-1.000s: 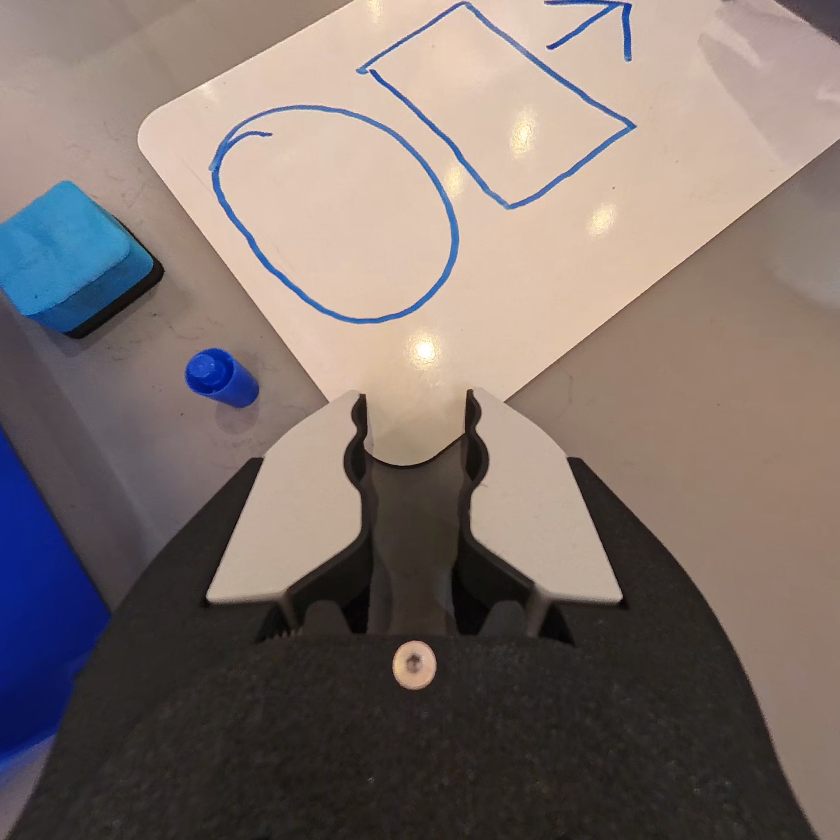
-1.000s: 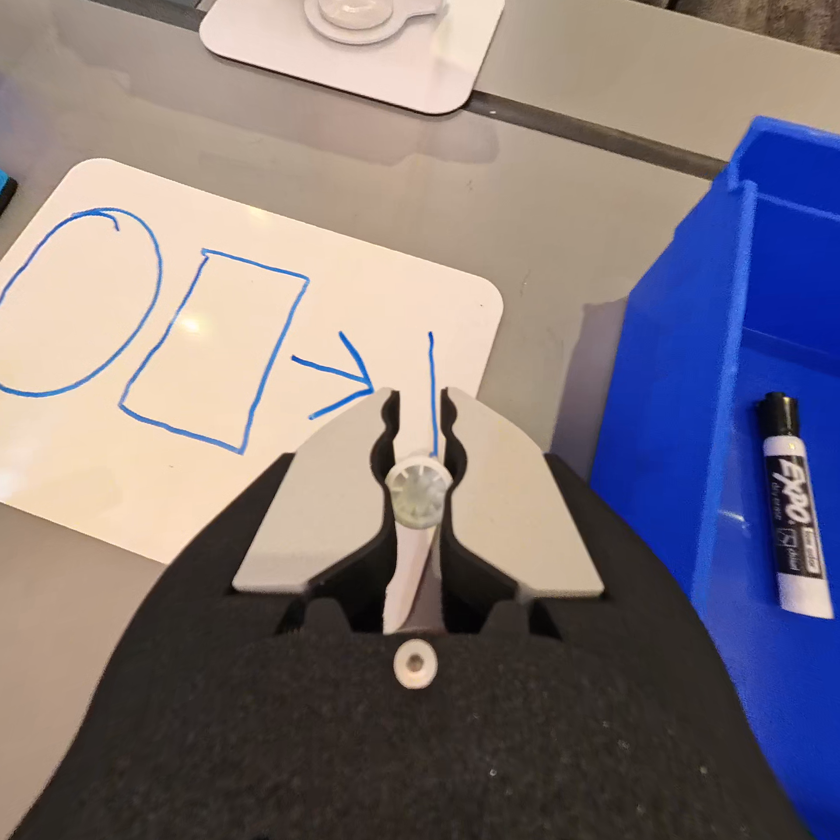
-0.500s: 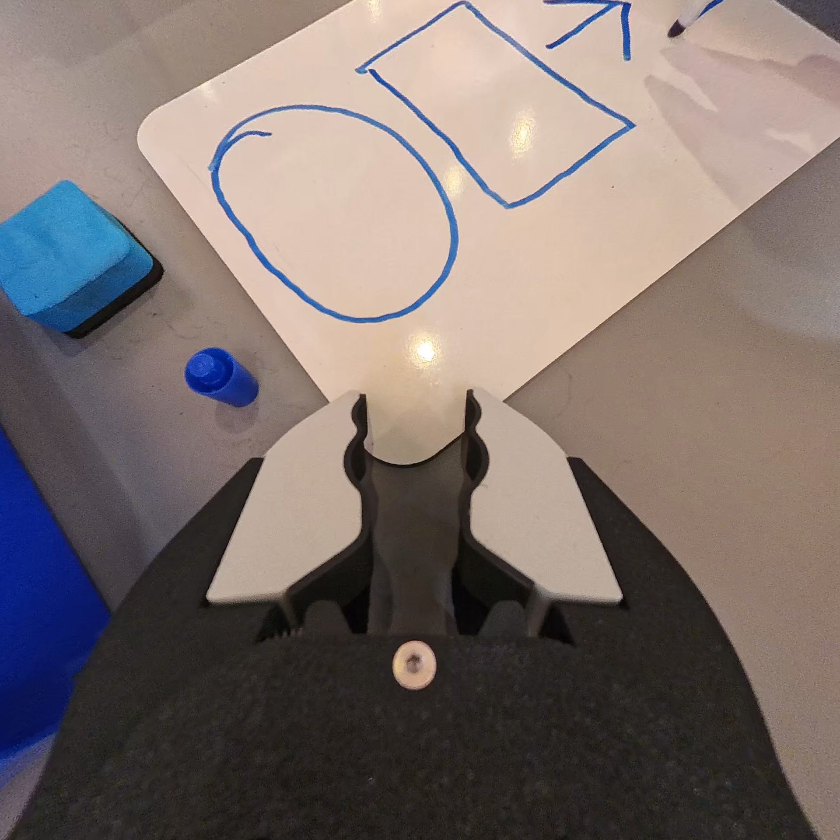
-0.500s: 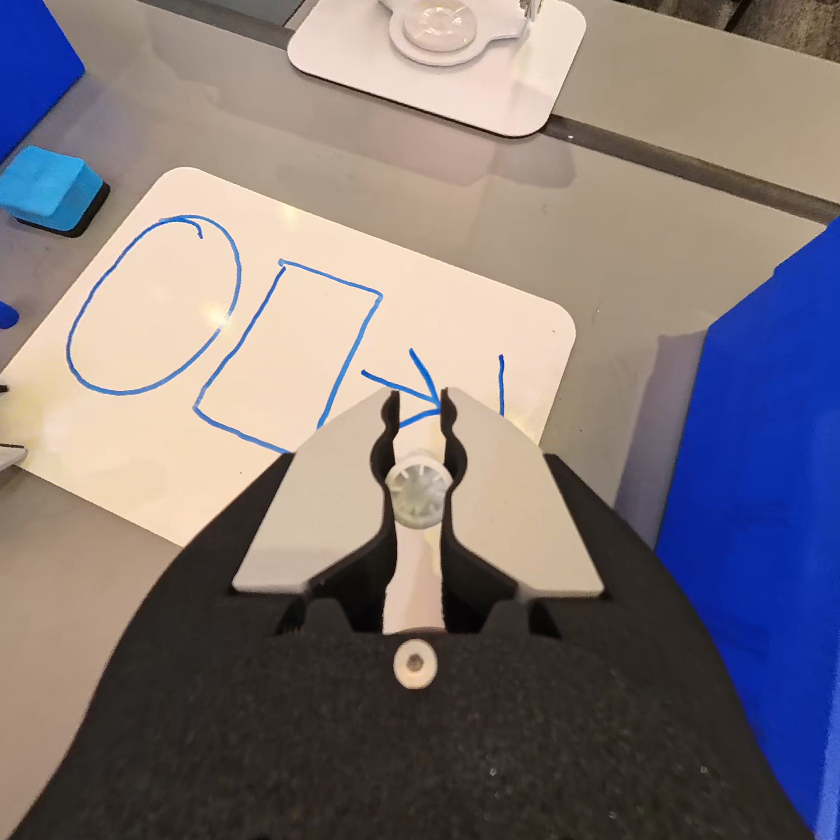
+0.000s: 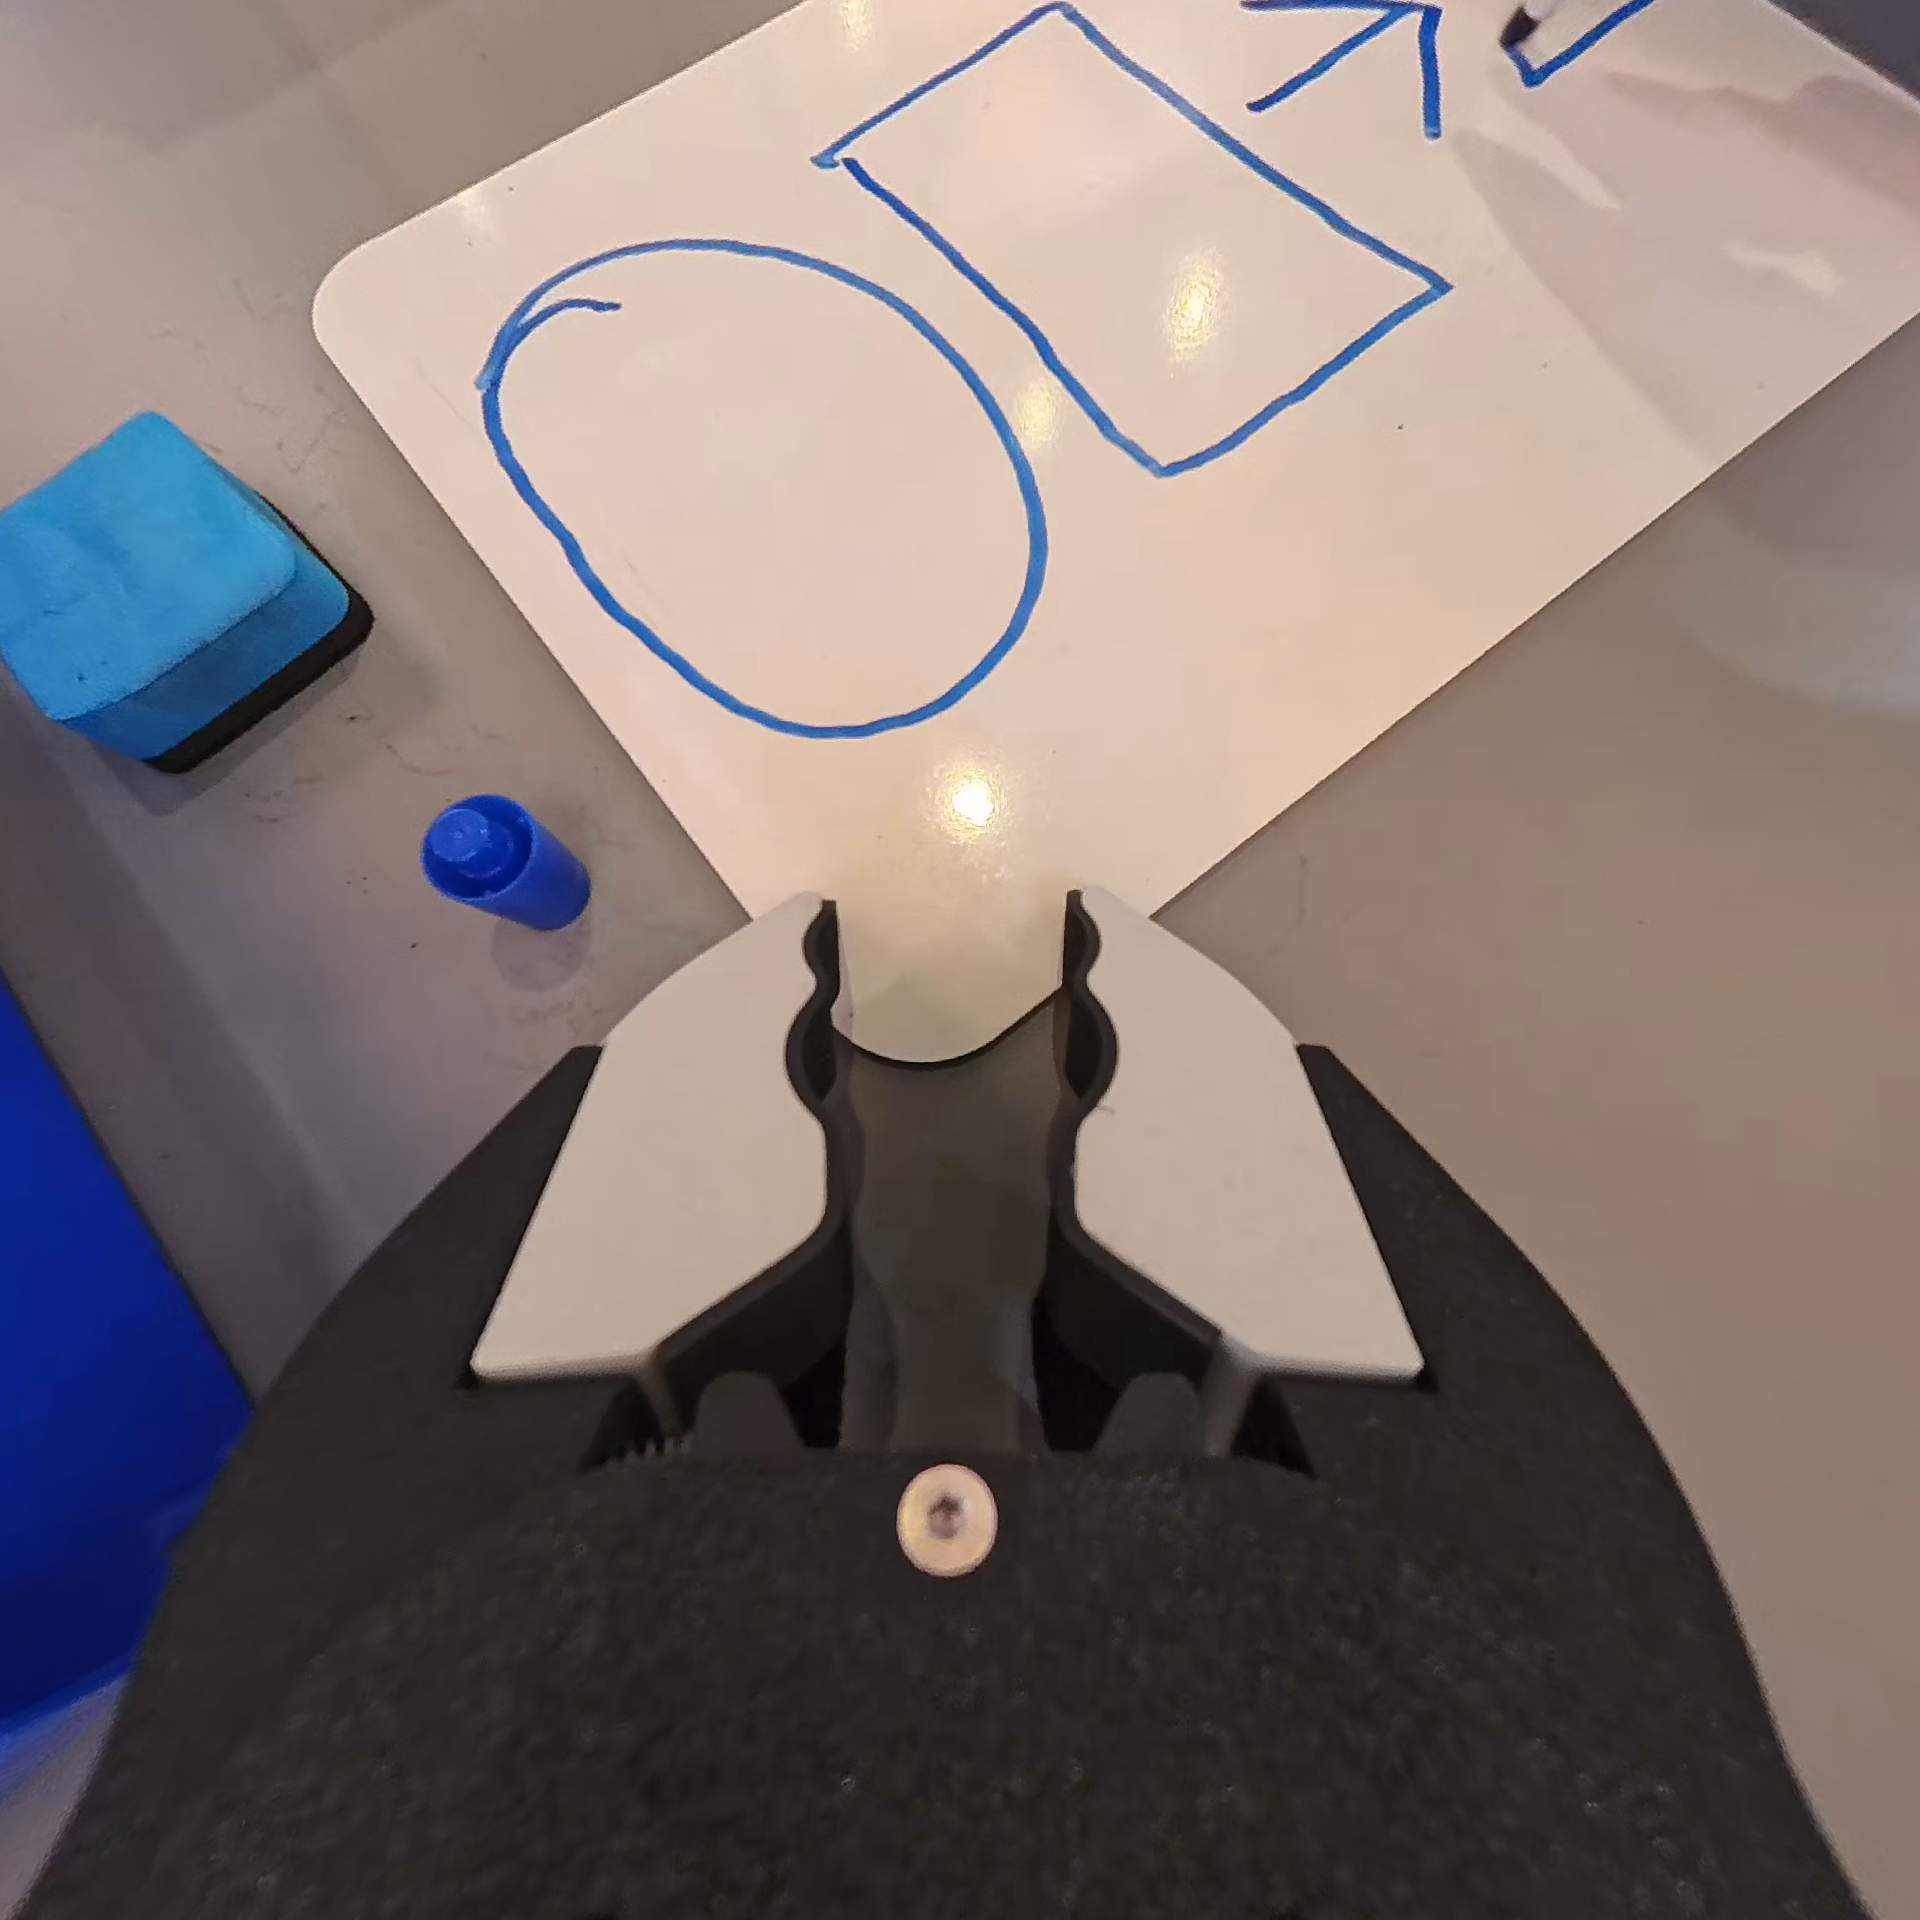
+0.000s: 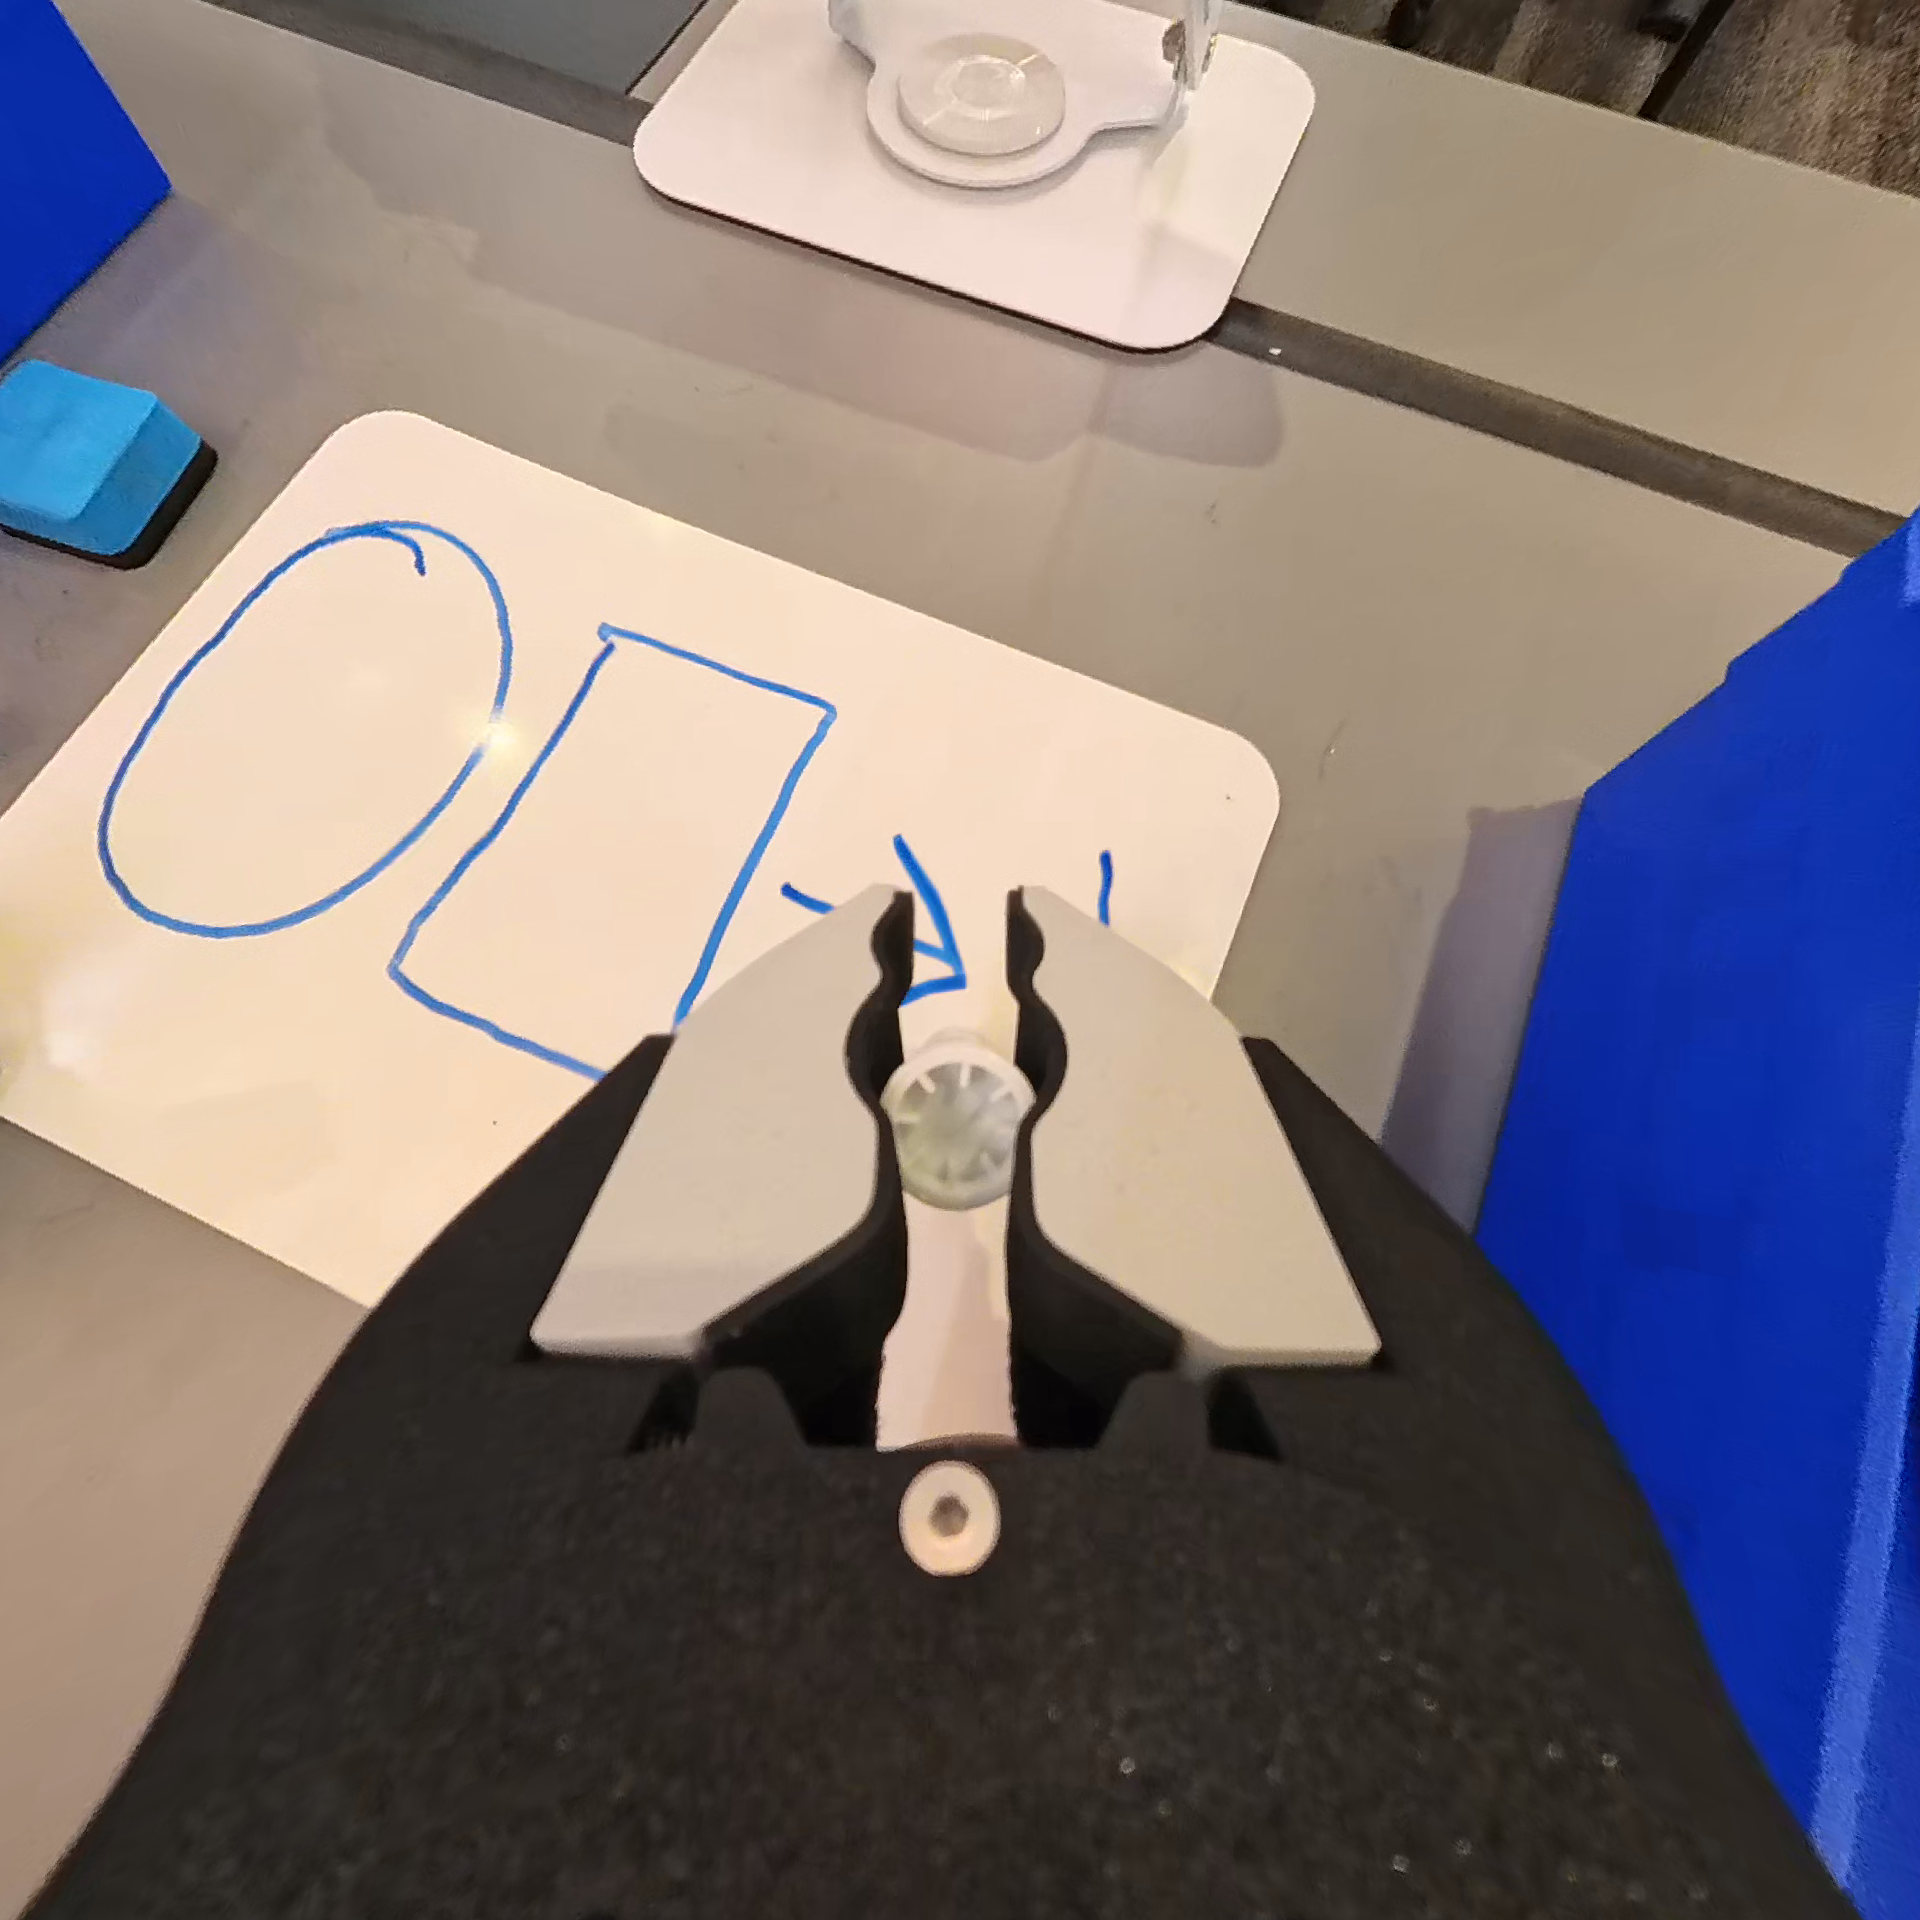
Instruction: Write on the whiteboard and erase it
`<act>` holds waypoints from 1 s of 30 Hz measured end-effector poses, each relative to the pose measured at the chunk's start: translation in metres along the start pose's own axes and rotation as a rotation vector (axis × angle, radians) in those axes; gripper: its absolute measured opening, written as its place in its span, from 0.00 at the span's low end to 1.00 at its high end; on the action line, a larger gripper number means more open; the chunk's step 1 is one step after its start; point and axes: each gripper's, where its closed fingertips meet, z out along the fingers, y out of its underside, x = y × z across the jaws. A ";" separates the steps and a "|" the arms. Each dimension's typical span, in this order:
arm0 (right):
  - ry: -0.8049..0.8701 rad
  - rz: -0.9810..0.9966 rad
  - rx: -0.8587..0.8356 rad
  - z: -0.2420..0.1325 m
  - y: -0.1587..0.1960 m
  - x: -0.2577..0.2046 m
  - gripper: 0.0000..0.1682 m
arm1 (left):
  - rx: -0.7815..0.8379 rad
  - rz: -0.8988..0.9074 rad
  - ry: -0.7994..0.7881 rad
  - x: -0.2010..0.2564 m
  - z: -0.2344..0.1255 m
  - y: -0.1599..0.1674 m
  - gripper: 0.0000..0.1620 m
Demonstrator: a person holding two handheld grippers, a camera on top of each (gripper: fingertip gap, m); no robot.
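Note:
The whiteboard (image 5: 1195, 644) lies flat on the grey table and bears a blue oval, a rectangle, an arrow and a short new stroke at its far right end. My left gripper (image 5: 948, 914) is open and empty, with its fingers over the board's near corner. My right gripper (image 6: 951, 904) is shut on the marker (image 6: 956, 1127), which points down at the board (image 6: 312, 1091) beside the arrow. The marker's tip (image 5: 1532, 21) shows on the board at the top of the left wrist view. The blue eraser (image 5: 156, 592) lies left of the board, and it also shows in the right wrist view (image 6: 94, 457).
The marker's blue cap (image 5: 504, 862) lies on the table between the eraser and my left gripper. A blue bin (image 6: 1714, 1143) stands close on the right of the board, another (image 5: 83, 1351) on the left. A white plate with a clear mount (image 6: 977, 187) sits behind the board.
My right gripper has carried the marker leftward over the board's right end and added to the new blue stroke. The left gripper has not moved.

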 end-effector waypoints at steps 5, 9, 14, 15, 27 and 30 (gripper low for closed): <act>0.006 0.000 0.000 0.008 -0.007 0.009 0.10 | 0.000 0.000 0.001 0.000 0.000 0.000 0.25; 0.007 -0.003 -0.001 0.016 -0.013 0.016 0.10 | 0.000 0.000 0.000 0.000 0.000 0.000 0.25; 0.017 -0.015 -0.007 0.027 -0.023 0.026 0.10 | 0.000 -0.001 0.001 0.000 0.000 0.000 0.25; 0.019 -0.017 -0.008 0.029 -0.025 0.028 0.10 | 0.000 -0.001 0.001 0.000 0.000 0.000 0.25; 0.012 -0.067 0.025 0.032 -0.045 0.031 0.10 | 0.000 -0.002 0.001 0.000 0.000 0.000 0.25; 0.007 -0.128 0.203 -0.026 -0.079 0.016 0.10 | 0.000 -0.002 0.001 0.000 0.000 0.000 0.25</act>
